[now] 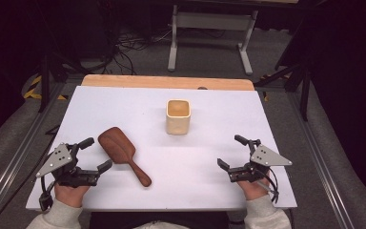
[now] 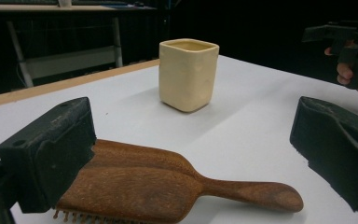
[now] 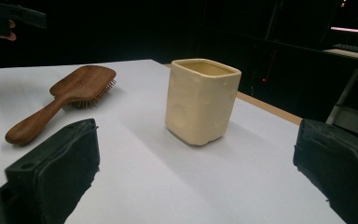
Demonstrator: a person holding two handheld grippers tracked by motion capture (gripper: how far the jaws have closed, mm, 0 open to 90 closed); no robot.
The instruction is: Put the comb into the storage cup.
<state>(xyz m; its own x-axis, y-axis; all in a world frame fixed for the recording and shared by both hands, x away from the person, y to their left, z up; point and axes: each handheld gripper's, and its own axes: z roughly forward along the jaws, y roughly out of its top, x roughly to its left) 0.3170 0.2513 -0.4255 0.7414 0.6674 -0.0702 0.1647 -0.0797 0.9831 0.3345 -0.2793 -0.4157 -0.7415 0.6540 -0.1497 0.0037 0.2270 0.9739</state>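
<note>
A wooden hairbrush [image 1: 122, 153] lies bristles down on the white table [image 1: 124, 107], handle pointing to the front right. A cream square cup [image 1: 177, 116] stands upright behind it near the table's middle. My left gripper [image 1: 96, 154] rests at the front left, open, just left of the hairbrush [image 2: 168, 186], with nothing gripped. My right gripper [image 1: 232, 152] rests at the front right, open and empty, pointing towards the cup [image 3: 200, 100] and the hairbrush [image 3: 65, 100]. The cup [image 2: 188, 73] stands beyond the brush in the left gripper view.
A wooden strip [image 1: 167, 82] runs along the table's far edge. Beyond it stand a metal table frame [image 1: 212, 33], cables and dark floor. Metal rails [image 1: 324, 162] flank the table on both sides.
</note>
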